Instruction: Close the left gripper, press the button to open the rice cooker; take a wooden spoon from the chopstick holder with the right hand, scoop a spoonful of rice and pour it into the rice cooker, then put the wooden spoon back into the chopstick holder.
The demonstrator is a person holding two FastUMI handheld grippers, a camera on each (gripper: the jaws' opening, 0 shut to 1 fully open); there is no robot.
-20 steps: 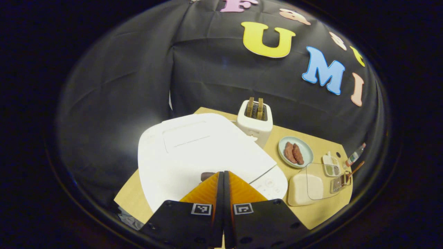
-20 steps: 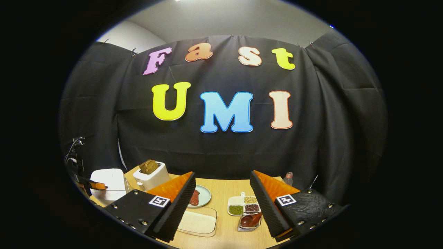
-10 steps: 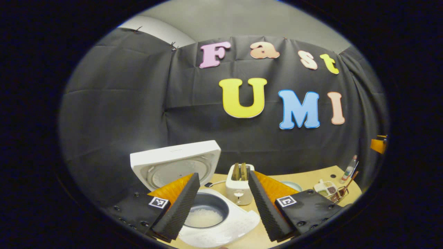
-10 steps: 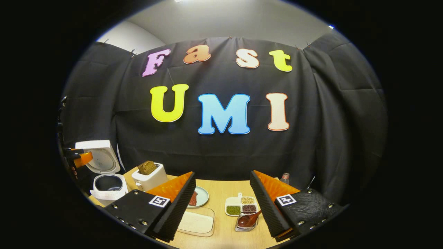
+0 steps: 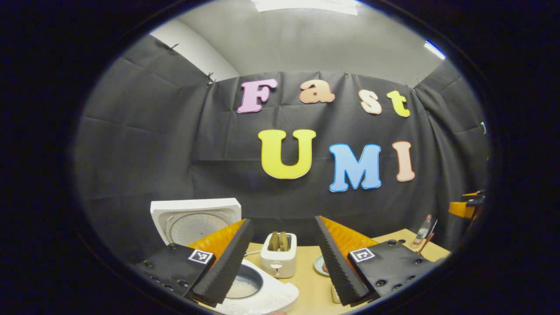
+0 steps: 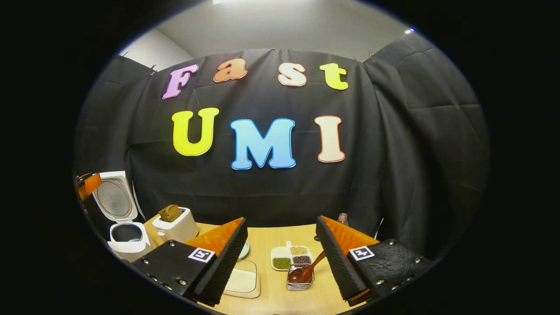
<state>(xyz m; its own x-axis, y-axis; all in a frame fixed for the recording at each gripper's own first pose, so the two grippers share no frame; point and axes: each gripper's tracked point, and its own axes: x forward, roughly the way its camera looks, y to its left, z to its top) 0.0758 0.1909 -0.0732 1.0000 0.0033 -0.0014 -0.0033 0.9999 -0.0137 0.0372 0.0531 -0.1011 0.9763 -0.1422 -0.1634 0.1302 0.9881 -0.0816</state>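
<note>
Black cloth hangs as the booth's wall behind everything, with a pale grey ceiling above it. Below it runs a light wooden table [image 6: 280, 236].

At the table's left end stands the white rice cooker [image 6: 124, 236], its lid [image 6: 113, 197] raised upright and the dark inner pot showing; in the left gripper view the cooker [image 5: 262, 293] sits just under my left fingers, with pale rice in the pot. Beside it is a white toaster [image 6: 175, 225] with bread in its slots. Nearer the front lies a shallow clear tray of white rice [image 6: 243, 280], and behind that, partly hidden, a pale green plate [image 6: 243, 250]. A white divided dish of beans [image 6: 291, 257] sits mid-table, and just in front of it the clear chopstick holder [image 6: 299, 282] carries the wooden spoon [image 6: 306, 271], bowl down, handle leaning up to the right. A small bottle [image 6: 342, 217] stands at the back.

My left gripper [image 5: 282, 258] is held level above the cooker, fingers spread wide, gripping nothing. My right gripper [image 6: 282, 258] hovers level over the table's front edge, fingers equally wide apart and empty, the spoon between them but farther off.
</note>
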